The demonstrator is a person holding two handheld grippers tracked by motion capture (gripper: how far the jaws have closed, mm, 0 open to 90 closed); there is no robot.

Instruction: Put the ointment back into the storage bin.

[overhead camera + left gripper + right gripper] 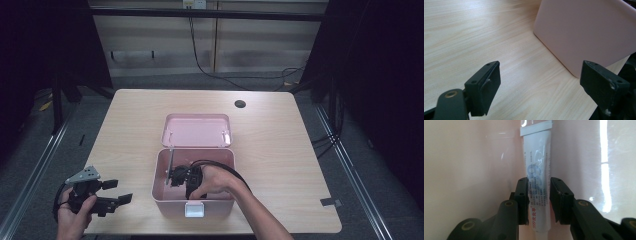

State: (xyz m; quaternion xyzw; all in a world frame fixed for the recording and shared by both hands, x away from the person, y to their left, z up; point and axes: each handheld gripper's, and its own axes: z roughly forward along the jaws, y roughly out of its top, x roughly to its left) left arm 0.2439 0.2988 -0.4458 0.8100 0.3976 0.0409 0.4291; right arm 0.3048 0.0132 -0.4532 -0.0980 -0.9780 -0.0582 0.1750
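Inside the pink box [162,192], the right tongs [538,200] clench a white tube [537,165] whose long axis runs straight ahead between the jaws, while the left tongs [539,87] gape empty over the counter [474,37] beside the box

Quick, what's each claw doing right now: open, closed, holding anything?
Left claw: open, holding nothing, over the table beside the pink box.
Right claw: inside the pink box, closed on a white tube.

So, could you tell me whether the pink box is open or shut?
Open. The pink box has its lid swung back flat on the table behind it, and the right gripper reaches inside.
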